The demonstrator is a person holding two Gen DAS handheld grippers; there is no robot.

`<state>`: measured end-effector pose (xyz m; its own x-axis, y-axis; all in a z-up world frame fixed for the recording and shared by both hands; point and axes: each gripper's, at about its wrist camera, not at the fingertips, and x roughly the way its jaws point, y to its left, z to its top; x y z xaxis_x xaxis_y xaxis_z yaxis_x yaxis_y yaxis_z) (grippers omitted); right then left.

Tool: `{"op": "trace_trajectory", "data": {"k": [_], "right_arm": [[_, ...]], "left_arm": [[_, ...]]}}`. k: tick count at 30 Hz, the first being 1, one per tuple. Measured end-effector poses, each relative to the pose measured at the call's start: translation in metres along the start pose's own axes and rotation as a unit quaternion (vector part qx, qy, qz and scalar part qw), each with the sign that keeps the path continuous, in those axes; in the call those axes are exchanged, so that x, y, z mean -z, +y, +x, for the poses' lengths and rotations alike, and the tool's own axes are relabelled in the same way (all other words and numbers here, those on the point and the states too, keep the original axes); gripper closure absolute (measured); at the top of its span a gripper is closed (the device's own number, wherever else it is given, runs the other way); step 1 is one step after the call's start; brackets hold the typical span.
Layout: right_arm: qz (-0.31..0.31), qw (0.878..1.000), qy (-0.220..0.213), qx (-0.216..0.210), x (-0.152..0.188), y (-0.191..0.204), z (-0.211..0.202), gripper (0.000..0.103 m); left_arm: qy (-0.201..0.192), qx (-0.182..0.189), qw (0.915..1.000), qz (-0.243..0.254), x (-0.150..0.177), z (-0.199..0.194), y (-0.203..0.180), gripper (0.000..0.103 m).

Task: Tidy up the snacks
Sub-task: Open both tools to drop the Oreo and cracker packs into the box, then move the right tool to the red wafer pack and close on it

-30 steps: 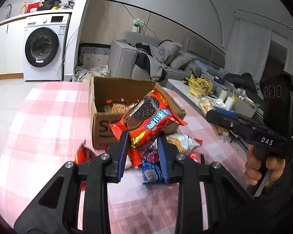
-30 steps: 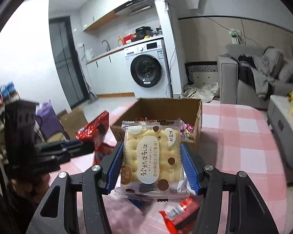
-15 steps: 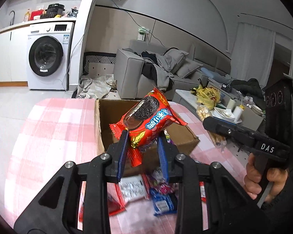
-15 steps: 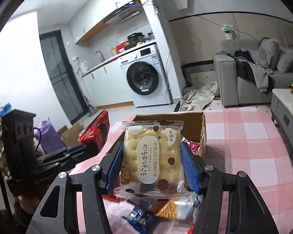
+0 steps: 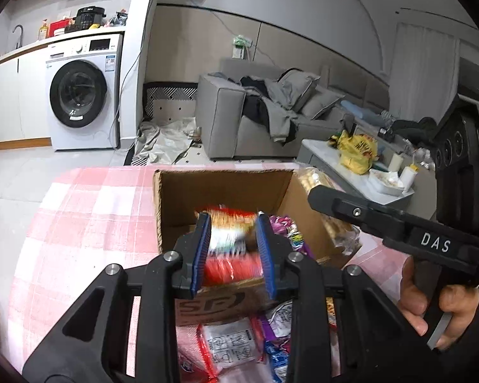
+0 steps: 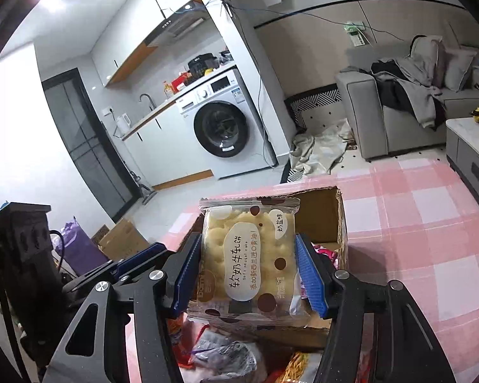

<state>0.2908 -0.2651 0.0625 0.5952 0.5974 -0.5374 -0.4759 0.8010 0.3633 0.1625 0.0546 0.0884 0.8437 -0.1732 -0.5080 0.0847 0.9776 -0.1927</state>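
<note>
The left wrist view centres on a red snack packet [image 5: 231,249], blurred by motion, pinched between the blue pads of the left gripper [image 5: 233,250]. The jaws are pressed in tight on it, and the packet hangs over the open cardboard box [image 5: 222,188], low inside its mouth, probably so that it will land among the wrappers already lying at the bottom. At 3 o'clock the right gripper [image 5: 316,191] reaches in over the box's right wall, a hand [image 5: 431,306] on its trigger.

In the right wrist view the right gripper [image 6: 249,274] holds a pale nougat biscuit pack [image 6: 249,255] by its two side edges. The jaws stand part way apart because the pack is wide, and the pads press on its sides. The pack stands upright with its label facing the camera, just short of the box [image 6: 322,217], which lies at 12 o'clock behind it. Loose packets [image 6: 226,357] crowd the pink checked tablecloth [image 6: 431,229] at 6 o'clock, waiting their turn. The left gripper [image 6: 124,268] enters at 9 o'clock.

Both packs look headed for the same box, so the right one may need to wait.
</note>
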Motion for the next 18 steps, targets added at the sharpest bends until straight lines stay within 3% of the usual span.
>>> {"op": "trace_trajectory", "data": {"k": [3,5,7,9,11,18], "right_arm": [[-0.004,1.0,-0.001,0.009,0.001,0.0,0.001,0.033],[-0.015,1.0,-0.007,0.015,0.005,-0.002,-0.006,0.029],[-0.026,0.999,-0.002,0.021,0.009,-0.003,-0.013,0.017],[-0.027,0.999,0.002,0.027,0.014,-0.006,-0.02,0.007],[-0.028,0.999,0.008,0.033,0.02,-0.009,-0.029,0.001],[-0.012,0.998,0.023,0.055,0.044,-0.026,-0.059,0.0]], "left_arm": [[0.007,-0.003,1.0,-0.004,-0.002,0.009,0.006,0.071],[0.003,-0.006,1.0,-0.004,-0.001,0.005,0.009,0.05],[-0.001,-0.015,0.9998,-0.009,0.003,-0.001,0.013,0.016],[-0.01,-0.021,0.9997,-0.012,0.01,-0.015,0.016,0.012],[-0.01,-0.026,0.9995,-0.012,0.017,-0.028,0.018,0.0],[-0.006,-0.044,0.999,-0.007,0.047,-0.067,0.027,0.001]]}}
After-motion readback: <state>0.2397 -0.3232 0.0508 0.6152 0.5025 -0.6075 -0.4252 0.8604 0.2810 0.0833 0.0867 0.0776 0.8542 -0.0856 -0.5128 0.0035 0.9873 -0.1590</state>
